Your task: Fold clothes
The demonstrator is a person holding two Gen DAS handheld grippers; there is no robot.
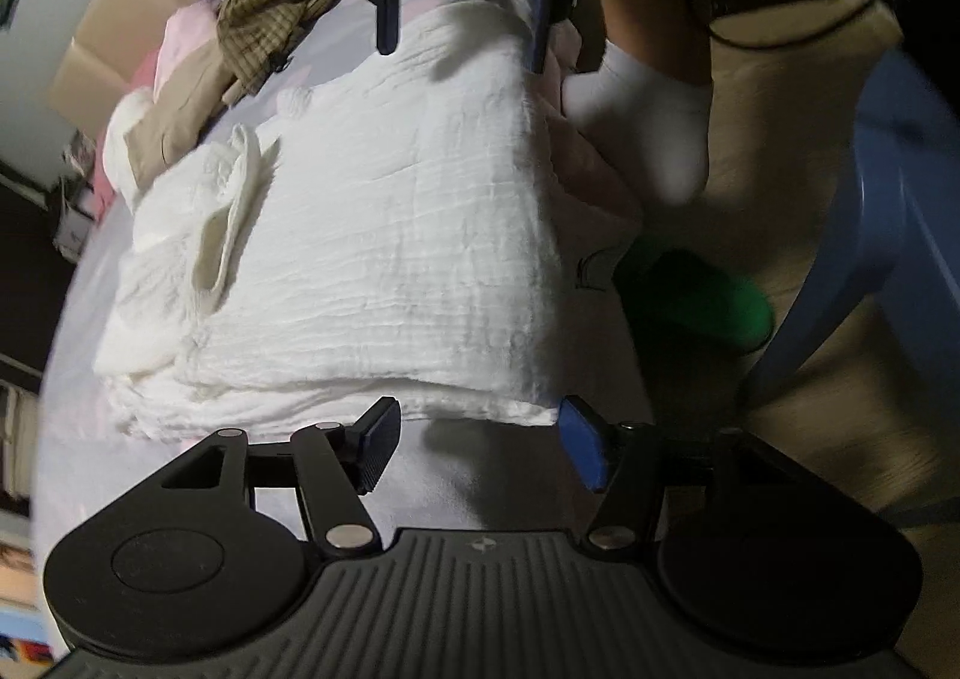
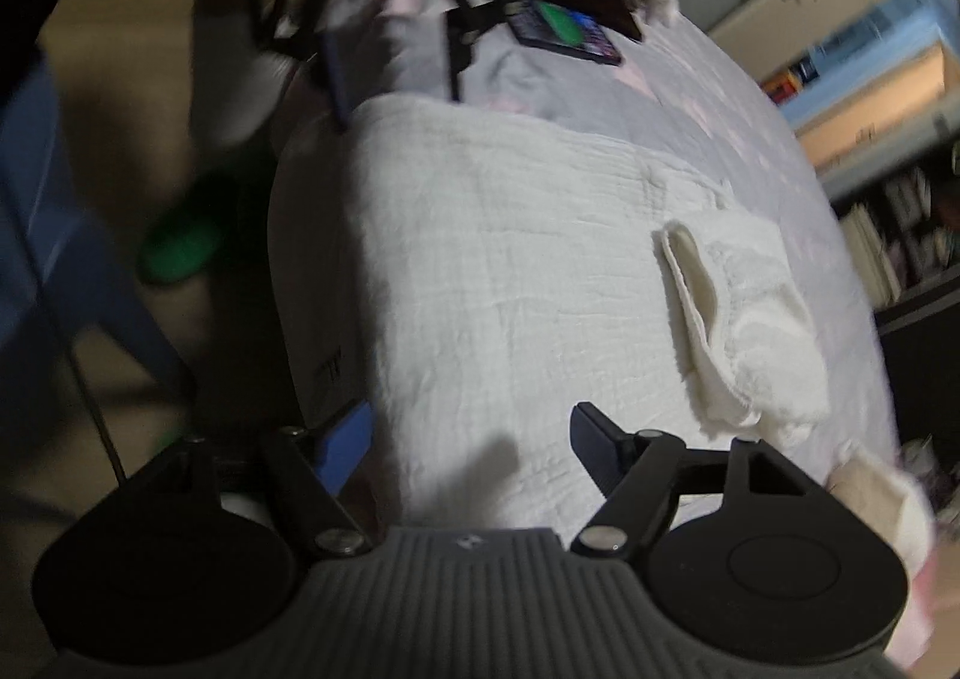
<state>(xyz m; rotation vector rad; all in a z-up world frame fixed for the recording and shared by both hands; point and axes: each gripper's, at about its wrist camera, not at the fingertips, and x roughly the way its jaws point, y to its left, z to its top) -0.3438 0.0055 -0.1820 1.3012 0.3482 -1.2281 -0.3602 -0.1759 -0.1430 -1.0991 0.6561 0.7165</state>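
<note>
A white crinkled garment (image 1: 372, 235) lies folded into a thick rectangle on the pale bedsheet (image 1: 138, 475), with a cuffed sleeve turned over its top. In the left wrist view my left gripper (image 1: 480, 433) hovers at the near edge of the stack, open with nothing between its blue pads. At the garment's far end my right gripper (image 1: 465, 18) hangs above the cloth, also open. The right wrist view shows the same garment (image 2: 510, 271) from the other end. There my right gripper (image 2: 471, 439) is spread wide over the cloth, and my left gripper (image 2: 396, 78) is across from it.
A heap of unfolded clothes, olive striped (image 1: 270, 0) and beige (image 1: 180, 96), sits at the bed's far side. A phone (image 2: 564, 30) lies on the sheet. Beside the bed are a foot in a white sock (image 1: 648, 120), a green slipper (image 1: 696, 301) and a blue stool (image 1: 900, 229).
</note>
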